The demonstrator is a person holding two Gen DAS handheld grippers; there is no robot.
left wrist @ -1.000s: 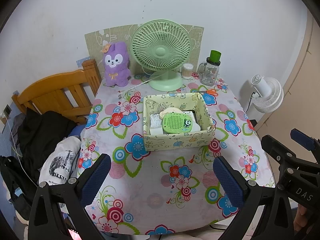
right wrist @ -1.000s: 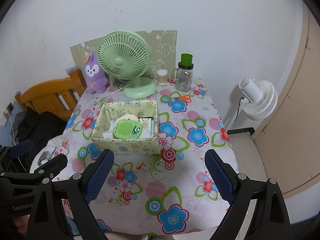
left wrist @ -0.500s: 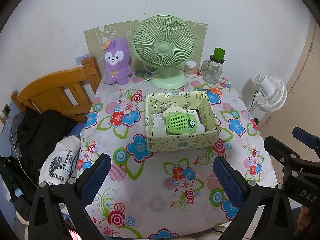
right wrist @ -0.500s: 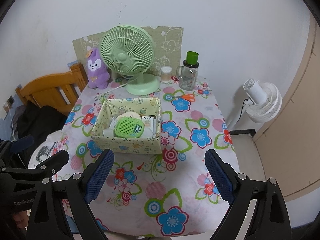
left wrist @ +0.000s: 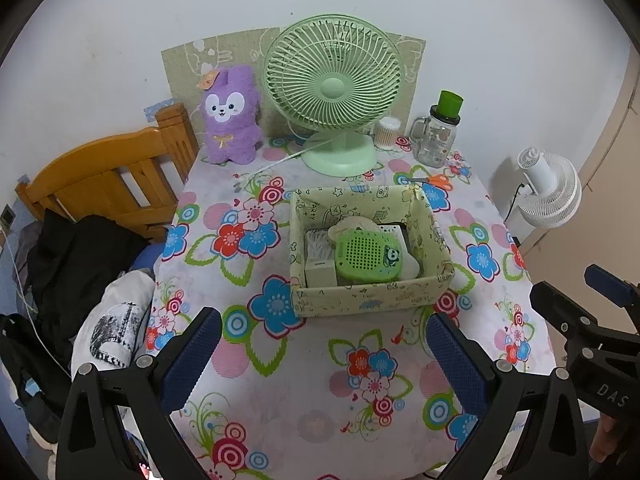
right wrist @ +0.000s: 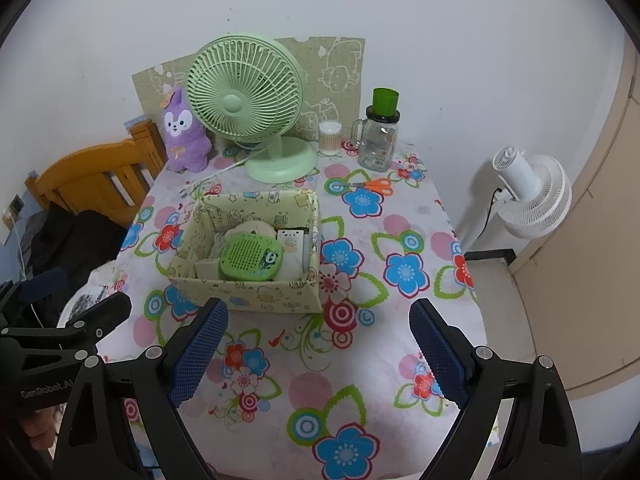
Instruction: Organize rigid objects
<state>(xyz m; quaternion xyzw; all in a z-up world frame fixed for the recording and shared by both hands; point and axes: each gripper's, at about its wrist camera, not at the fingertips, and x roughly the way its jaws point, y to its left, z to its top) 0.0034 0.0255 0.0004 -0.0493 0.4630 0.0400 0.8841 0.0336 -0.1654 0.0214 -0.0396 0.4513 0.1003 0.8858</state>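
Both views pulled back, box [left wrist: 370, 248] smaller at centre | my left tool [left wrist: 324, 356] and right tool [right wrist: 318, 354] wide open, empty | speaker [left wrist: 368, 254] boxed; scissors [right wrist: 374, 185] loose on worktop [left wrist: 312, 400], upper right.

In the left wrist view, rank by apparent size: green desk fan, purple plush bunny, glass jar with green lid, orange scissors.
1. green desk fan
2. purple plush bunny
3. glass jar with green lid
4. orange scissors

All stand similarly far back, so the order holds.

A plain white wall [left wrist: 120, 40] rises behind the desk [right wrist: 360, 368], which is covered in a bright flowered cloth. Off the desk's left edge stands an orange wooden bed frame [left wrist: 100, 176] heaped with dark clothes [left wrist: 76, 256]. Off its right edge, a white floor fan [right wrist: 528, 196] stands beside a beige panel [right wrist: 592, 240].
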